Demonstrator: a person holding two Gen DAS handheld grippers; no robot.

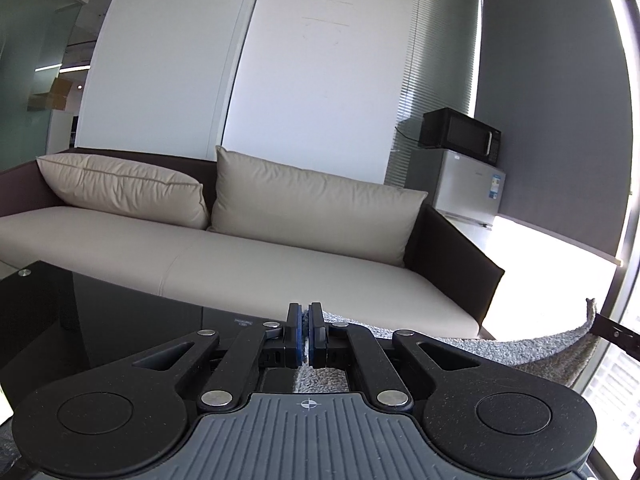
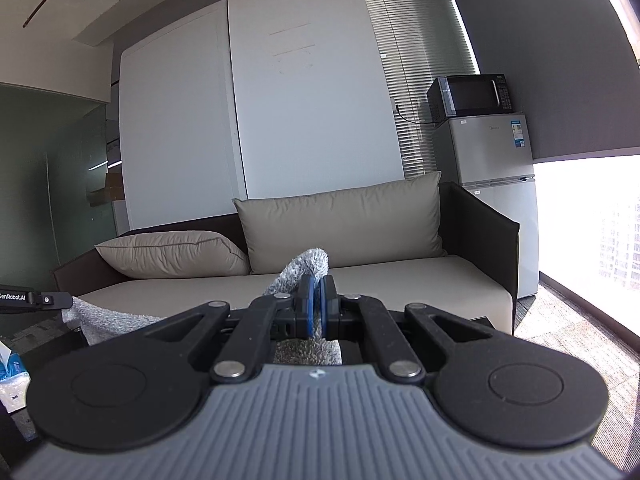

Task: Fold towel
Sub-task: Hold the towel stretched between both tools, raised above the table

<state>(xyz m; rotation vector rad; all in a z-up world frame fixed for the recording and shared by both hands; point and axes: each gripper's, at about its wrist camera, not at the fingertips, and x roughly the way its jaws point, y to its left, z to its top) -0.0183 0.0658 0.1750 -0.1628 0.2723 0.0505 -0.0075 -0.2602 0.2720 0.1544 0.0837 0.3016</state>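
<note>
A grey fluffy towel hangs stretched in the air between my two grippers. My left gripper is shut on one corner of it, and the cloth runs right to the other gripper, whose tip shows at the right edge. In the right wrist view my right gripper is shut on the other corner of the towel, which pokes up past the fingers. The towel sags left toward the left gripper's tip. Most of the hanging cloth is hidden below both grippers.
A black glass table lies under the left gripper. A beige sofa with two cushions stands just beyond. A small fridge with a microwave on top stands at the right by a bright window. A tissue pack lies at the left.
</note>
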